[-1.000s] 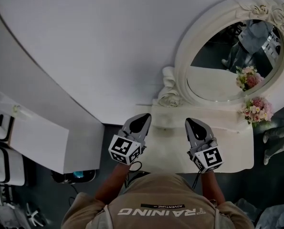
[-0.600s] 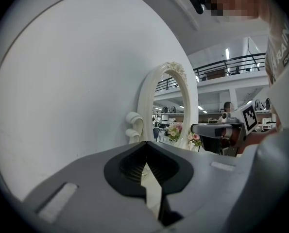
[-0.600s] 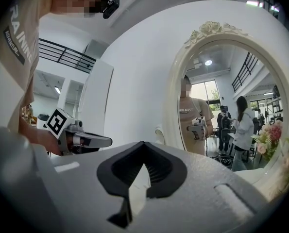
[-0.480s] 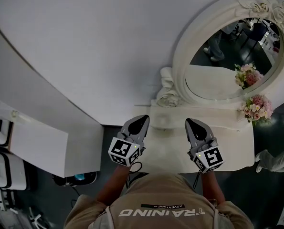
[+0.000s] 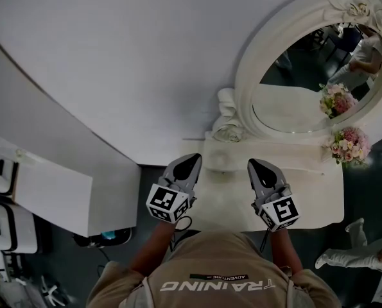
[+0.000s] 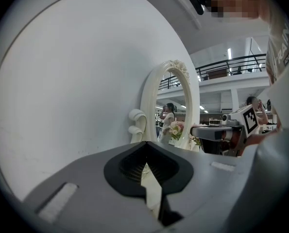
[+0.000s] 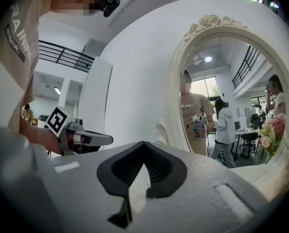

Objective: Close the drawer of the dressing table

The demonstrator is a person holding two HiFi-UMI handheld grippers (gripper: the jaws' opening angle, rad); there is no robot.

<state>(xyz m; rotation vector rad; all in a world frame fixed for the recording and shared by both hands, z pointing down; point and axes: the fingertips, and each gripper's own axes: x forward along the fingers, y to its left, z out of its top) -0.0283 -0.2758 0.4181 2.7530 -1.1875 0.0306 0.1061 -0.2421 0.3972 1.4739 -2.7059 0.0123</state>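
**Both grippers hover shut over the dressing table as a bystander moves**

Since a second ago, only the bystander has clearly moved: the legs [image 5: 348, 255] now stand lower in the bottom right corner of the head view, and the reflected figure has gone to the glass's upper right edge. Both grippers have kept almost the same spots.

At far left a white panel [image 5: 52, 194] leans by the pale wall [image 5: 146, 63]. Right of it, just below centre, is the left gripper [image 5: 193, 158] with its one marker cube [image 5: 169, 202]. In its own view the left gripper's [image 6: 145, 143] two jaws meet at the tips and grip nothing. Next comes the right gripper [image 5: 255, 165], also with one marker cube [image 5: 279, 213]. The right gripper's [image 7: 144, 143] two jaws are likewise pressed together and empty.

Both grippers point over the white top of the dressing table [image 5: 312, 197], which fills the centre right. Its drawer cannot be made out in any view; the person's torso covers the table's near edge. Behind the top, one oval mirror [image 5: 306, 108] in a carved white frame rises at upper right. One bouquet [image 5: 350, 145] sits at the mirror's foot, with its reflection [image 5: 335, 101] just above it in the glass.
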